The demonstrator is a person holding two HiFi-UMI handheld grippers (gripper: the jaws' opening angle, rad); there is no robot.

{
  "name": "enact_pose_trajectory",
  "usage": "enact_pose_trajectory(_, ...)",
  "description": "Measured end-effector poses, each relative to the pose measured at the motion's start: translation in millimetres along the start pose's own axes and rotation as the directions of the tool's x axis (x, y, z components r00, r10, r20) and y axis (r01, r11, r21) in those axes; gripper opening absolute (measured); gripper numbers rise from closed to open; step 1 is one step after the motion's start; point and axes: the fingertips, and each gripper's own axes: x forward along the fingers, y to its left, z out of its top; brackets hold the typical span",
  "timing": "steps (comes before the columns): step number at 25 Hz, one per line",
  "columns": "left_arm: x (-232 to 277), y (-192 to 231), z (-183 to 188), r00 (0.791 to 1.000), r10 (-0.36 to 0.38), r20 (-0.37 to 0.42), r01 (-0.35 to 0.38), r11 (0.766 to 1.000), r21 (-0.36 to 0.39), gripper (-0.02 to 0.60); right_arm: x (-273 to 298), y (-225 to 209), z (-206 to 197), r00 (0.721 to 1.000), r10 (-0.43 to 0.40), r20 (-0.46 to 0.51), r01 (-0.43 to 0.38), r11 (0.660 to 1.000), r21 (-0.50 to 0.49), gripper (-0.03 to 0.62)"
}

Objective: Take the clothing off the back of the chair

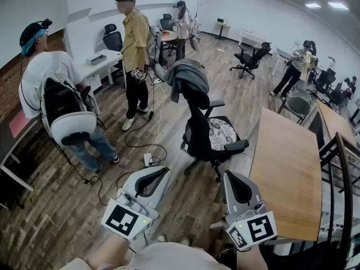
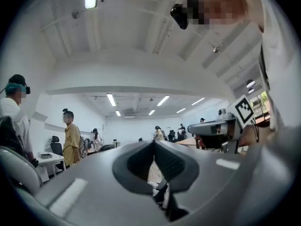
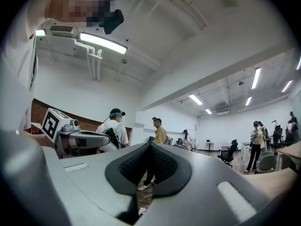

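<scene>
Grey clothing (image 1: 187, 75) draped over chair (image 1: 197, 120) back, hangs vert.; L hand-held gripper (image 1: 165, 171), R hand-held gripper (image 1: 230, 176) closed, empty.

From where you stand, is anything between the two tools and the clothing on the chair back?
Only the chair's own seat lies between the right tool and the clothing. Before the left tool is just floor with a cable.

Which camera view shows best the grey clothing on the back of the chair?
The head view: the grey clothing hangs in full over the back of the black chair. The two gripper views look across the room past their own jaws; I cannot find the clothing there.
</scene>
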Motion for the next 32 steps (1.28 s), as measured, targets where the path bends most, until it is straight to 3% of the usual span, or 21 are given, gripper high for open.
enact_pose_trajectory(22,38,-5,-15,0.998,-0.002,-0.064,0.003,1.000,0.019,0.000,17,-35,-20,1.000,0.001,0.001,-0.001,0.998,0.058,-0.001)
enact_pose_trajectory(32,77,-23,-23,0.997,-0.010,-0.078,0.008,0.999,-0.036,0.000,15,-77,-32,1.000,0.007,0.010,-0.008,0.998,0.062,0.000)
